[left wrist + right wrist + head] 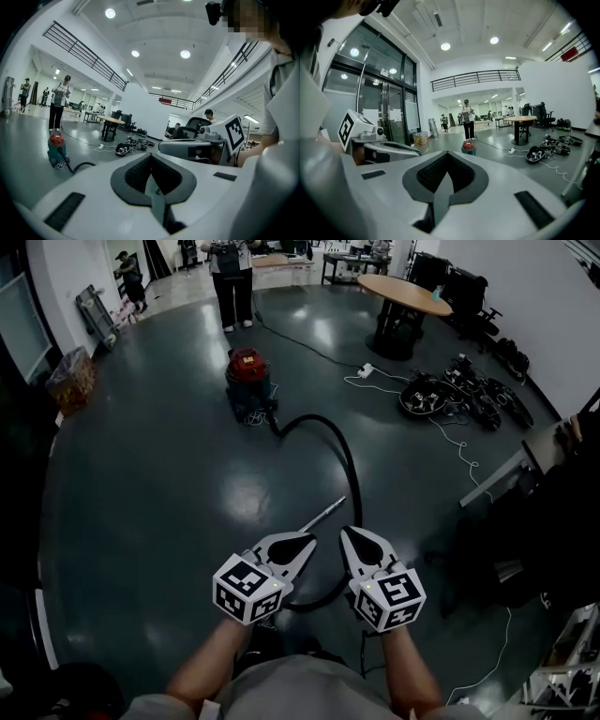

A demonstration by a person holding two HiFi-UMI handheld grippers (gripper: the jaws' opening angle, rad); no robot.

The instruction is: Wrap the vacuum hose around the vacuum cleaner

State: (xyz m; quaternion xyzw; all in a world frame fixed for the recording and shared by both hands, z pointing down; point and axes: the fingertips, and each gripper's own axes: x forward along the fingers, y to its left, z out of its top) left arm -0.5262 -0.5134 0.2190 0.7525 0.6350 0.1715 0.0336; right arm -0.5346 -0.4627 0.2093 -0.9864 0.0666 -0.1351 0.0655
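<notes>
The left tongs (298, 547) and the right tongs (354, 540) are both fully closed and hold nothing. They are side by side, pointing toward the vacuum cleaner (248, 376) and well apart from it. The vacuum hose (347, 465) leaves the cleaner's near side, arcs across the floor (141, 502) and curls in beneath the tongs (its metal wand (323, 515) lies on the cleaner's side of the left tongs). Wrapping does not appear to have begun.

To do this step well, it would probably help to open one pair of tongs, grip the hose close to the wand, and carry it toward the cleaner without kinking the slack. Winding it round the body would come after that.

Part of the hose's loop is hidden under the tongs and the person's arms. The hose joint at the cleaner is too small to make out.
</notes>
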